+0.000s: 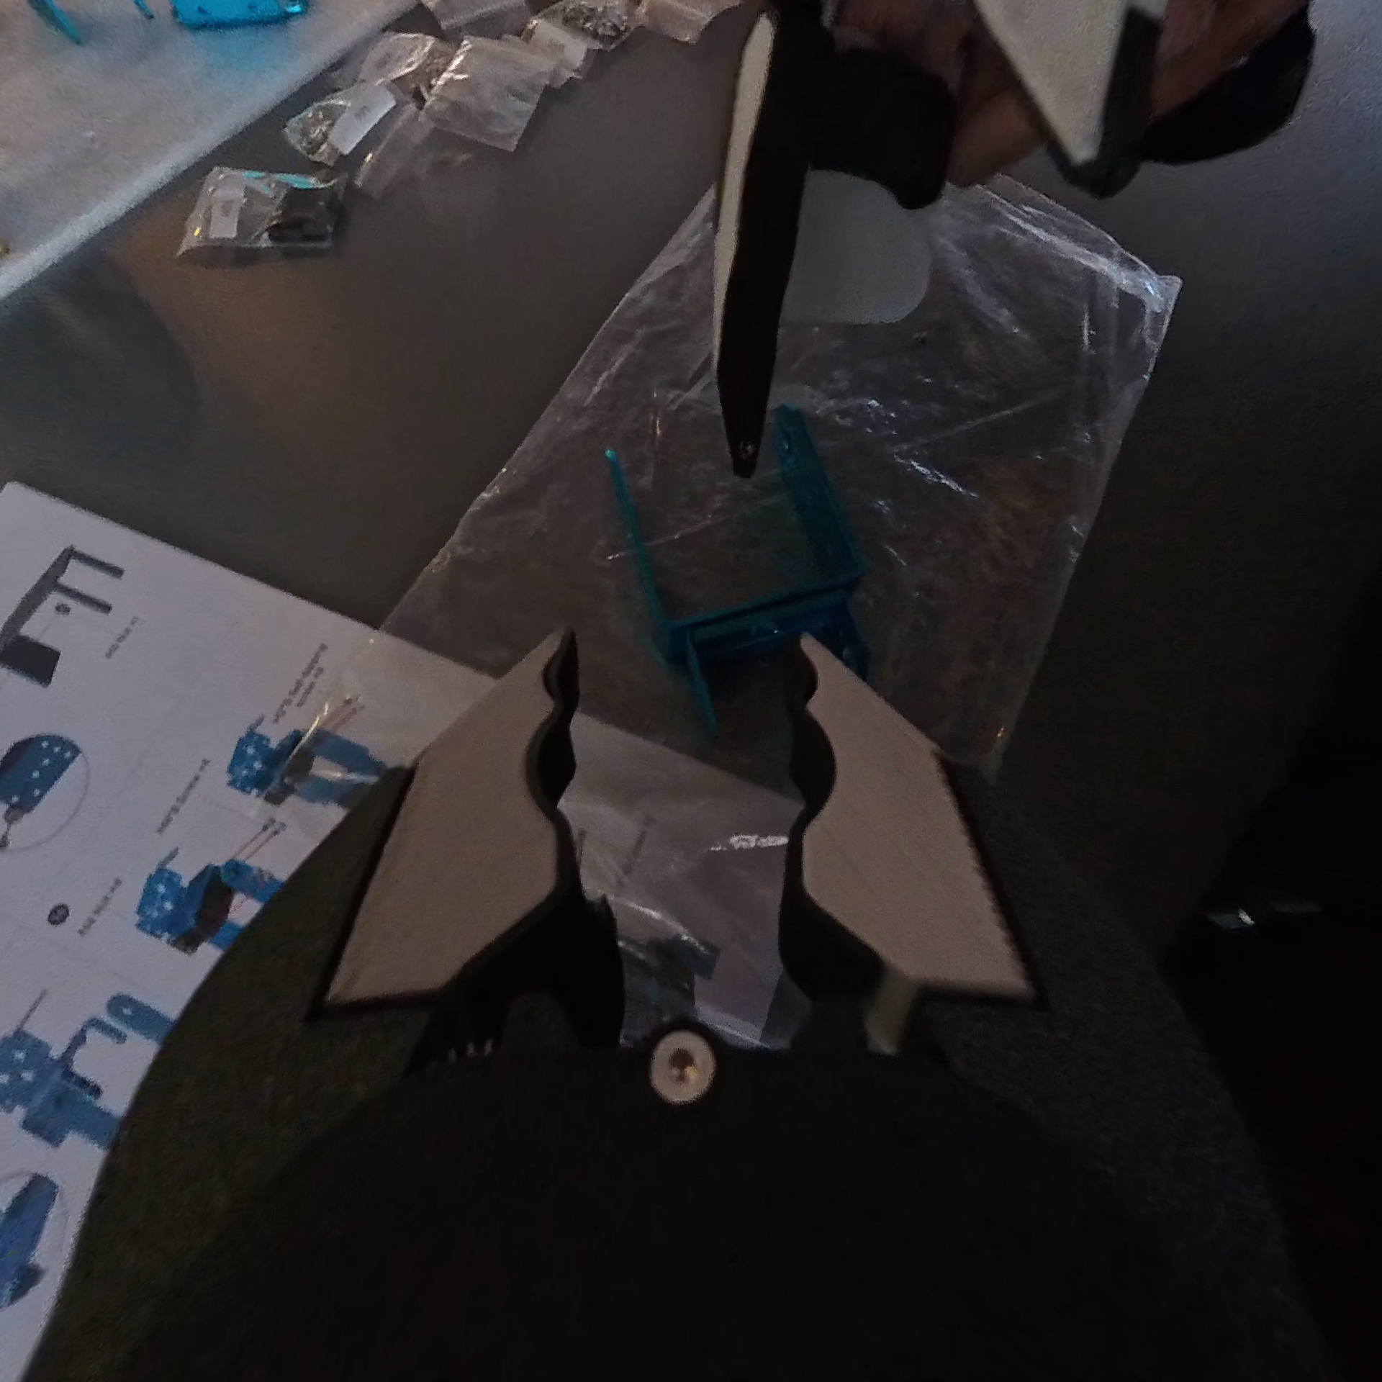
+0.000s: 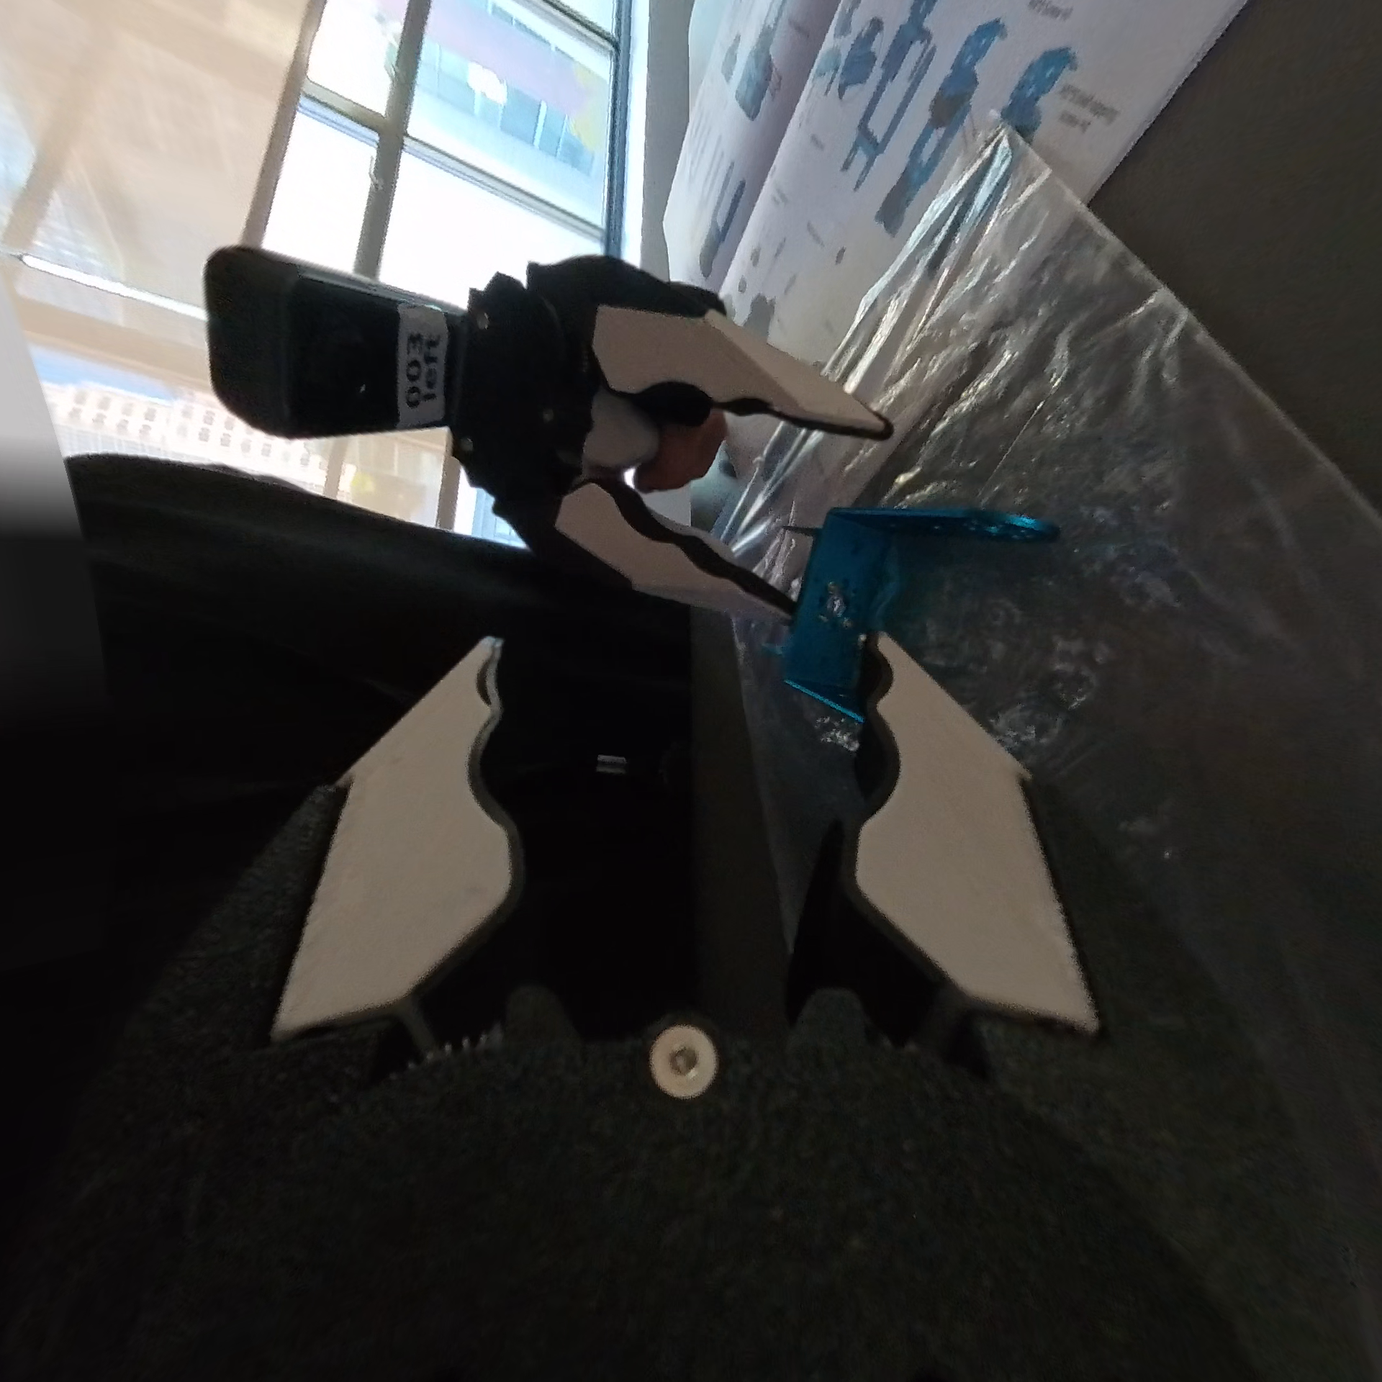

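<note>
A blue metal U-shaped bracket (image 1: 748, 621) stands on a large clear plastic bag (image 1: 972, 449) on a dark table. My left gripper (image 1: 688, 650) is open, its tips just short of the bracket's near end. In the right wrist view the left gripper (image 2: 836, 520) is open, with its lower fingertip against the bracket (image 2: 837, 591). My right gripper (image 2: 684, 650) is wide open and empty, with its right fingertip at the bracket's lower edge. In the left wrist view one right finger (image 1: 755, 299) points down at the bracket's far arm.
A printed instruction sheet (image 1: 149, 748) with blue diagrams lies at the left, partly under a small clear bag (image 1: 673, 860). Several small bags of hardware (image 1: 449, 97) and blue parts (image 1: 224, 11) lie at the far left. A window (image 2: 449, 187) is behind.
</note>
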`<state>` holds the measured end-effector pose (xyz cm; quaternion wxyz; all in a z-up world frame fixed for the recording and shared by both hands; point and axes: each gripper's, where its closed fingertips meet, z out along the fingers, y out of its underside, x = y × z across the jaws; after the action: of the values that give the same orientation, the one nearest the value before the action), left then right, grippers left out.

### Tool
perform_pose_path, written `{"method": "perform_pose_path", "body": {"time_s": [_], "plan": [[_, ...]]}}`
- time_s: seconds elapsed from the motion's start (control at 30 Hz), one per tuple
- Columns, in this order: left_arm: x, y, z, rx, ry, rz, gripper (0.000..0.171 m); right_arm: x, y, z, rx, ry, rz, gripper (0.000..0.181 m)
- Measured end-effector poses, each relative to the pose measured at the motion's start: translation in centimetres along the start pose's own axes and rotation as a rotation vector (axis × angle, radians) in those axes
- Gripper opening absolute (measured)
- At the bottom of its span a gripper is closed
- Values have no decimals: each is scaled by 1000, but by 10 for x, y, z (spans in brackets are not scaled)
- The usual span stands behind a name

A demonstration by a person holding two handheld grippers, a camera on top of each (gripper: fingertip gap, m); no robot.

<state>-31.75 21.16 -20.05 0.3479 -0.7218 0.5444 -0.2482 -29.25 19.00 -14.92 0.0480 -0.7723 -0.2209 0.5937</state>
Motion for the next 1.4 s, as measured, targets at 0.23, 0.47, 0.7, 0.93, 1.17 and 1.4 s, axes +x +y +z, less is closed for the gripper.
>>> {"method": "perform_pose_path", "body": {"time_s": [0.23,0.47,0.7,0.93,1.17,1.4], "plan": [[-1,-1,1,-2,13,101,54,3,1,0,-32,-20,17,90],[1,-6,-29,85,184,437,30,-4,-4,-17,96,-72,20,88],[7,-15,-18,-86,435,631,25,-9,2,-41,281,-65,21,86],[22,-3,2,-235,524,662,29,-12,15,-52,370,-92,20,83],[23,2,7,-273,454,628,27,-10,22,-53,378,-136,22,82],[25,0,7,-300,438,588,14,-11,26,-49,361,-162,12,81]]}}
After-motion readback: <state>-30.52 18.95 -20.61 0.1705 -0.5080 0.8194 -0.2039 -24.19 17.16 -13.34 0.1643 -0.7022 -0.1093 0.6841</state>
